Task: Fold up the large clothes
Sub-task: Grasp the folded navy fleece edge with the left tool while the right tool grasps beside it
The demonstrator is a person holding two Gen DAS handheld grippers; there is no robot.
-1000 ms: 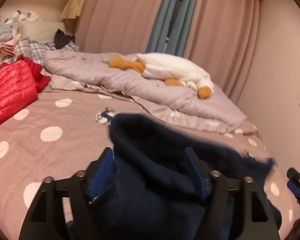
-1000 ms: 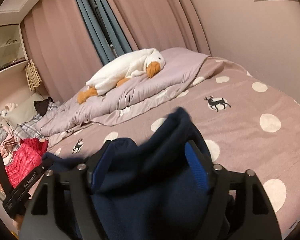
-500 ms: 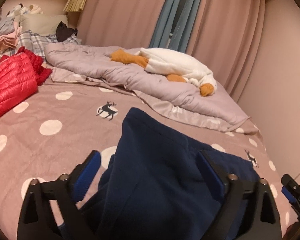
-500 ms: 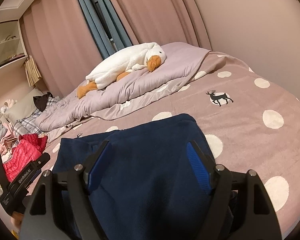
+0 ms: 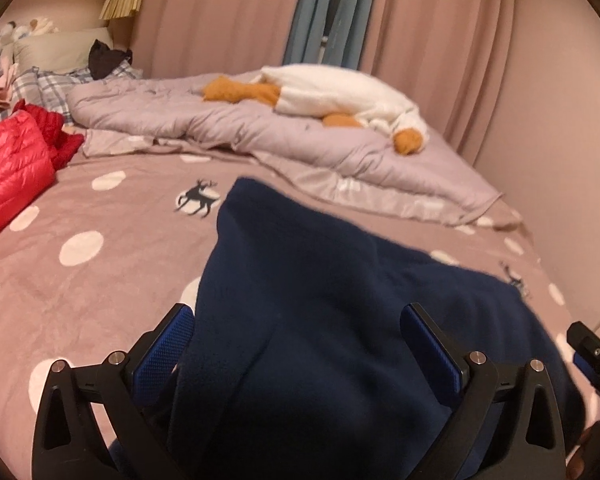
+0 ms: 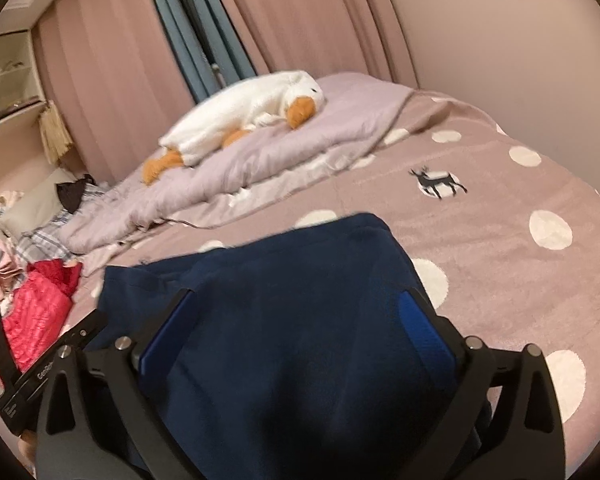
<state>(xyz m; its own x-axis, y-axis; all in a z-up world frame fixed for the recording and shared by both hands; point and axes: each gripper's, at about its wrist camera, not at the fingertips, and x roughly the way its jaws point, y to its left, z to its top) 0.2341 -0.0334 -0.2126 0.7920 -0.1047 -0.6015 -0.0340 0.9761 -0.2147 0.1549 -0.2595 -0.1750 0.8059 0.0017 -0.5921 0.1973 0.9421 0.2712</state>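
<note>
left gripper (image 5: 298, 344): jaws wide apart, had just been opening. navy cloth lay between the blue pads (image 5: 165, 346), draped over the frame; no clamp visible.
right gripper (image 6: 296, 330): same story, jaws spread wide, had just been opening. cloth sat between the pads (image 6: 422, 330), loose, not pinched.
navy garment (image 5: 340, 320): dark blue fleece-like piece, spread on the bed right in front of both grippers. far edge was folded over, reaching toward the deer print. in the right wrist view it (image 6: 300, 320) filled the lower middle.
bedspread (image 5: 100, 280): mauve, white dots, deer motif (image 5: 198, 200) just beyond the garment's far left corner.
duvet (image 5: 260, 136): lilac, rumpled, along the far side of the bed, well apart from the garment.
plush goose (image 5: 340, 96): white with orange feet and beak, lying on the duvet.
red jacket (image 5: 12, 168): puffy, at the left edge of the bed, apart from the garment.
curtains (image 5: 228, 20): pink with a blue-grey strip, behind the bed.
other rig: part of the left gripper's body showed at lower left of the right wrist view, beside the garment.
</note>
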